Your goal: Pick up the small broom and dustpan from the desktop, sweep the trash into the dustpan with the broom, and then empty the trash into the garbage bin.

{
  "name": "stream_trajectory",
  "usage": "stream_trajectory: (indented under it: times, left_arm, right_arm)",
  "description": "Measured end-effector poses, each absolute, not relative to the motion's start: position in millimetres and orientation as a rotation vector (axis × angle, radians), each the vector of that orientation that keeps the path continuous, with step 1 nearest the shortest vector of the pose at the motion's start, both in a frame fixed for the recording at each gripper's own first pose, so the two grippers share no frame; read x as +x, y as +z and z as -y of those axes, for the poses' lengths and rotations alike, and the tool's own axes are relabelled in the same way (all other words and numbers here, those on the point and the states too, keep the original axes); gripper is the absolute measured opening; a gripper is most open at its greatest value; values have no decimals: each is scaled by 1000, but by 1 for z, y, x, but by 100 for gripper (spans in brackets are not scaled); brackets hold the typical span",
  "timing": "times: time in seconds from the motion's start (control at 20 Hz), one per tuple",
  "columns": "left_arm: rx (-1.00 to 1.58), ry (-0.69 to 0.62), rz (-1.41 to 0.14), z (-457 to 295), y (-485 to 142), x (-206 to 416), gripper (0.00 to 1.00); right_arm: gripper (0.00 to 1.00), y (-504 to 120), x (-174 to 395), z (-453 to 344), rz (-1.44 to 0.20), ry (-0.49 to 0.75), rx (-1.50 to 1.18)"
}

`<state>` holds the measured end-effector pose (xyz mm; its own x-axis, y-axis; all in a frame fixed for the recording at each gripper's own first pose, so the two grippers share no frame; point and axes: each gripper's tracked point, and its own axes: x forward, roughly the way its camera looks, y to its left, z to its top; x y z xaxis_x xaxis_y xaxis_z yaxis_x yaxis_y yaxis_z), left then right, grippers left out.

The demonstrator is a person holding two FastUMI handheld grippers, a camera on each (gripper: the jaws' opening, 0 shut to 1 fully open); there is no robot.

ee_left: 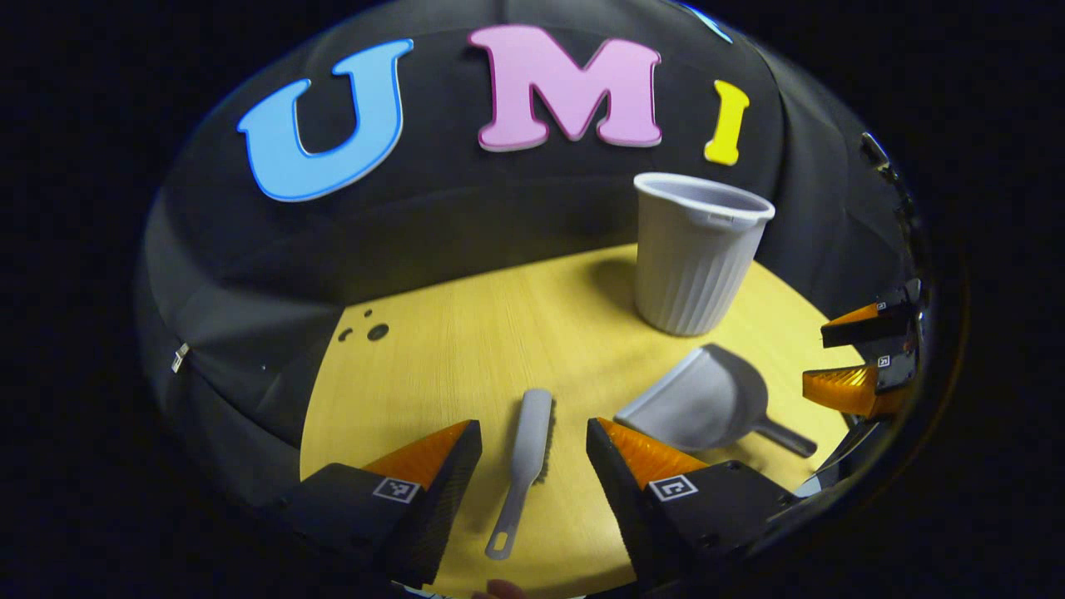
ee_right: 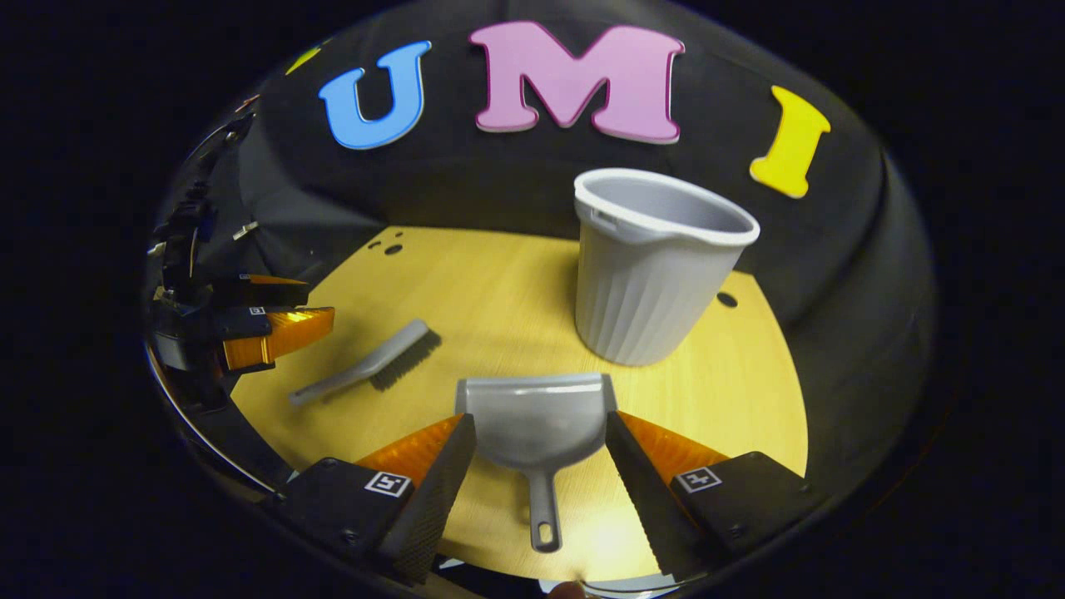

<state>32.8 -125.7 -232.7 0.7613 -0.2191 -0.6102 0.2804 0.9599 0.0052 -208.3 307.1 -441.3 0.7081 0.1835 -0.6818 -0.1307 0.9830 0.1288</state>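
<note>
The left gripper [ee_left: 533, 424], seen in the left gripper view: two wedge-shaped fingers [ee_left: 433, 466] that taper to blunt tips, each with a finely ribbed upper face and a grainy, textured inner face. Each finger sits on a chunky angular block [ee_left: 732, 499] that carries a small square tag [ee_left: 397, 489] printed with a black-and-white coded pattern. The right gripper [ee_right: 539, 416], seen in the right gripper view, is of the same build, with the same tags [ee_right: 697, 479] and small round screw heads [ee_right: 732, 527] set into its blocks. At that view's left edge, the left gripper [ee_right: 320, 299] shows its ribbed wedges and a tiny tag in side profile.
</note>
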Motion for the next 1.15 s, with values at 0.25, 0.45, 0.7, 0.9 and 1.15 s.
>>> stream_trajectory:
  times: [0.25,0.45,0.7,0.9,1.15]
  left_arm:
    - [69,-258,-450,133,-159,38,84]
    - [65,-222,-321,131,-108,45,84]
    - [150,-204,-173,127,-61,53,93]
    - [187,-181,-90,125,-33,54,95]
    - [193,-208,-96,129,-31,47,96]
  right_arm:
    - [98,-379,-189,-300,-608,142,42]
    - [98,-314,-170,-292,-457,122,25]
    - [98,-272,-165,-283,-316,93,-87]
    - [98,-263,-166,-285,-276,76,-92]
    - [98,-256,-163,-291,-257,69,-88]
